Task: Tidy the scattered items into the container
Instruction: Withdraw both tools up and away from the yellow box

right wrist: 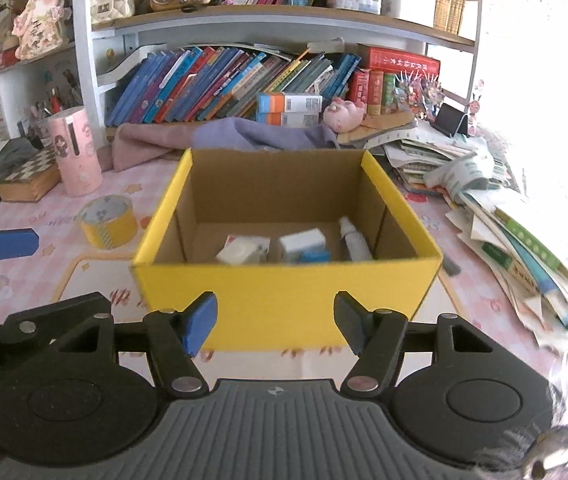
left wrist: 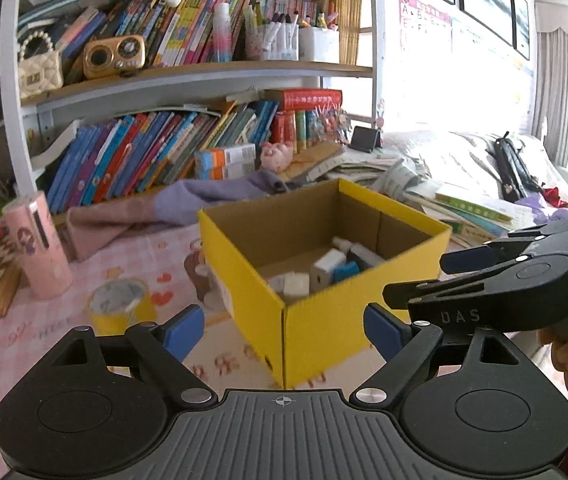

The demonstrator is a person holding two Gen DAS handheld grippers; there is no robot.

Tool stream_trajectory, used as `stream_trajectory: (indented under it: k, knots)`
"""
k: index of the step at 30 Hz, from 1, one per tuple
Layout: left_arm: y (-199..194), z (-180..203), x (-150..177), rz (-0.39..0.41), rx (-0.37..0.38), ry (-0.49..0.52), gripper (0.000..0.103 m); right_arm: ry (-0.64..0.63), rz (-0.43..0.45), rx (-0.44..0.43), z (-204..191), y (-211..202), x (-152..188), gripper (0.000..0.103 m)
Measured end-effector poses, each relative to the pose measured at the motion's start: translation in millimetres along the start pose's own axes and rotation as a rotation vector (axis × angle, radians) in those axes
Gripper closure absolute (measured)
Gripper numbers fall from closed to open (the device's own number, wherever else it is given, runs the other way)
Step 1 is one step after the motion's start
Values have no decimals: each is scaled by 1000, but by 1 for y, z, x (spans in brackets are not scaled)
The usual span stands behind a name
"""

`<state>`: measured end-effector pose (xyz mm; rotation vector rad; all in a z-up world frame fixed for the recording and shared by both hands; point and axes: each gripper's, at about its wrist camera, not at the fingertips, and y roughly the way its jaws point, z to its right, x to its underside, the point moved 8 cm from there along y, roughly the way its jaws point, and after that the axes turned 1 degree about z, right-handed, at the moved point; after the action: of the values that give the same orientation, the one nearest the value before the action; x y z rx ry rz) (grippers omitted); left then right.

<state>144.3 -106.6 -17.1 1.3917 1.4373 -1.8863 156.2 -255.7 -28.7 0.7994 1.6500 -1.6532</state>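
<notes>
Yellow box (right wrist: 284, 292) upright, open upward; white bottle (right wrist: 353, 240) inside probably lies flat.

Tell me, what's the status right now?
Left gripper and right gripper open, empty. Small items already in yellow box. Tape roll left on table. Nothing blocking.

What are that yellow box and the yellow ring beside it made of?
The yellow box looks like matte corrugated cardboard: brown inside, with folded flap seams. The yellow ring seems a roll of glossy plastic packing tape, shiny on top; its core cannot be made out.
</notes>
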Motion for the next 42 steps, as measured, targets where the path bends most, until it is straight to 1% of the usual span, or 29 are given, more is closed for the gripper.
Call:
stream_trajectory:
  k: [5,7,9,11,23,30,42]
  knots:
    - [-21,-5,14,-9,19,11,13,15,-9,21,-19,-19,19,38]
    - [-27,-7,20,-16,24,18,9,20,-14,28,-26,-26,25,38]
    - [-33,-10,26,-25,28,21,8,20,-18,33,-34,-31,32,38]
    - [-39,-14,32,-33,32,20,8,18,-23,35,-42,-36,38,35]
    - [-68,-38,64,-90,21,13,8,19,-60,14,-89,-52,66,33]
    - [-79,-54,77,-110,-6,-22,8,-2,-81,-11,-110,-53,73,33]
    - [-96,-82,89,-120,-70,-74,8,-51,-88,-66,-145,-49,70,33]
